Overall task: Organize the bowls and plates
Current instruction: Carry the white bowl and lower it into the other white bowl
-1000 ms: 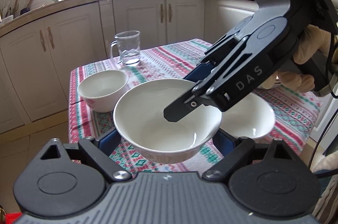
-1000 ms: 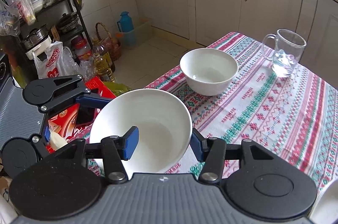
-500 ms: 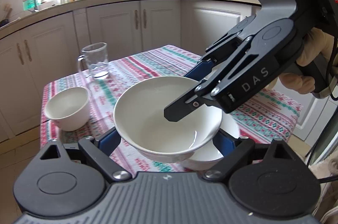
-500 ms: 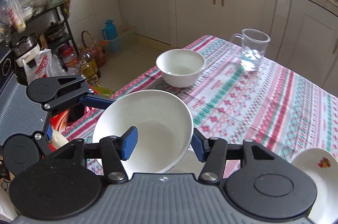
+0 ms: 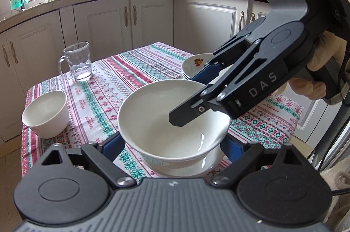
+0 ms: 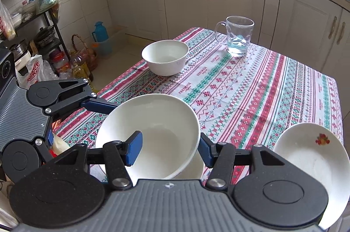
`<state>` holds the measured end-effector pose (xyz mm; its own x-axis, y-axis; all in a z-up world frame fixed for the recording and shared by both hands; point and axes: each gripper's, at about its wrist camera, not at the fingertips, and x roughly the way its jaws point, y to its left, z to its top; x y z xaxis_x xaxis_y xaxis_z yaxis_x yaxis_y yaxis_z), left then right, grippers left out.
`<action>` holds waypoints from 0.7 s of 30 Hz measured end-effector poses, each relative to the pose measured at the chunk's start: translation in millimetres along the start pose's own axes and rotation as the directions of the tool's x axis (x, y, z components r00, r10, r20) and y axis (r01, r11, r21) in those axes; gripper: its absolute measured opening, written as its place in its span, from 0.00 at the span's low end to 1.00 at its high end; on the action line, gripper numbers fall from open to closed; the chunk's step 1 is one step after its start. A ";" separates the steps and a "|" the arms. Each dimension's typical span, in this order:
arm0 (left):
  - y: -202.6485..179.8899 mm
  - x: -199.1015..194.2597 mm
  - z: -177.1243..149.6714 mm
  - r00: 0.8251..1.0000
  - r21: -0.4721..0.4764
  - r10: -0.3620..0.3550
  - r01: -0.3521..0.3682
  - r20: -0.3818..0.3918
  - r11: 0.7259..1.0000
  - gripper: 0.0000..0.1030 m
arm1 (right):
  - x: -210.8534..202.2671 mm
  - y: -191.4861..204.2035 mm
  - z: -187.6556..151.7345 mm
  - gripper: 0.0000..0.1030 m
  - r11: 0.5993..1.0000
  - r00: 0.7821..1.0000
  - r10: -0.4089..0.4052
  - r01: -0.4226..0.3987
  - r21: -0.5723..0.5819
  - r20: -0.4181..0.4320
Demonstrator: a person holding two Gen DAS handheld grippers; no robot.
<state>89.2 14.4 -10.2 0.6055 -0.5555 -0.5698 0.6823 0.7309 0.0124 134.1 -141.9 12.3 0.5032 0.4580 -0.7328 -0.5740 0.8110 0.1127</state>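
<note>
A wide white bowl (image 5: 166, 122) sits just over a second white bowl (image 5: 192, 166) on the patterned tablecloth (image 5: 122, 76). My left gripper (image 5: 172, 144) straddles the wide bowl with its blue pads on both sides. My right gripper (image 5: 192, 100) comes in from the right, one finger inside the bowl and one outside, over its rim. In the right wrist view the same bowl (image 6: 153, 131) lies between my right gripper (image 6: 169, 150) pads, one inside and one outside. A smaller deep white bowl (image 6: 165, 59) stands apart.
A glass mug (image 5: 77, 62) stands at the table's far side. Stacked plates with a flower print (image 5: 195, 65) lie at the right; they also show in the right wrist view (image 6: 312, 164). Kitchen cabinets surround the table. A shelf and bottles stand on the floor (image 6: 72, 61).
Both grippers have carried the wide bowl to the right across the table and lowered it over the second bowl. The small deep bowl and the mug now lie farther left.
</note>
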 end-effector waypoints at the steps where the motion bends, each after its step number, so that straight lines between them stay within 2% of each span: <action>1: -0.7 0.5 -0.5 1.000 -0.001 -0.001 0.001 -0.003 1.000 0.90 | 0.8 -0.6 -1.3 0.59 1.000 1.000 -0.001 0.001 0.003 -0.003; 21: -5.0 15.3 -3.6 0.999 0.011 -0.015 0.015 -0.048 1.000 0.90 | 14.1 -8.8 -18.0 0.62 0.999 1.000 0.010 -0.009 0.036 -0.029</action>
<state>93.5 3.6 -22.0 0.5754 -0.5467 -0.6084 0.6960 0.7179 0.0131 134.7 -149.2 -11.1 0.4781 0.4556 -0.7509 -0.5550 0.8193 0.1438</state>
